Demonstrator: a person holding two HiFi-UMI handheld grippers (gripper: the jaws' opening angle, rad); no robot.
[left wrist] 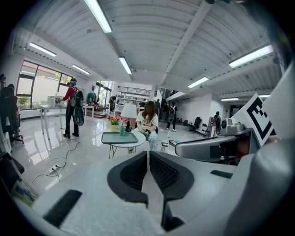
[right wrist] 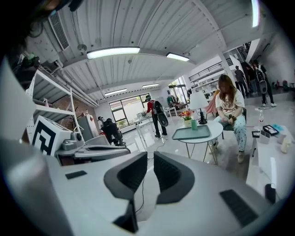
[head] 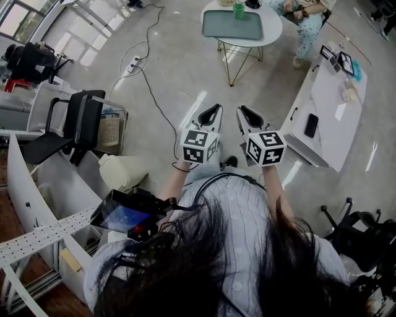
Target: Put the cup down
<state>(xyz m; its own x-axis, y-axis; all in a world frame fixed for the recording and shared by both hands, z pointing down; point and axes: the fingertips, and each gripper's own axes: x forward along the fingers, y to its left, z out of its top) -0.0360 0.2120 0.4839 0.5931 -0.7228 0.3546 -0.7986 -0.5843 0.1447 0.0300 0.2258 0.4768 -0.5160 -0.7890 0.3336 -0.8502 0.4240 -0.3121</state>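
A green cup point(head: 239, 10) stands on a round white table point(head: 272, 28), at the far edge of a green tray point(head: 232, 25), some way ahead of me across the floor. The cup point(left wrist: 122, 130) shows small in the left gripper view, and the cup point(right wrist: 194, 124) also shows in the right gripper view. My left gripper point(head: 217, 106) and right gripper point(head: 241, 108) are held side by side in front of my chest, both pointing towards that table. The jaws of both are shut with nothing between them. Neither gripper is near the cup.
A person point(head: 306, 18) sits at the round table's far side. A long white table point(head: 328, 117) with a phone point(head: 311, 125) stands at the right. A black chair point(head: 68, 127) and white shelving point(head: 43, 232) are at my left. A cable point(head: 154, 99) runs across the floor.
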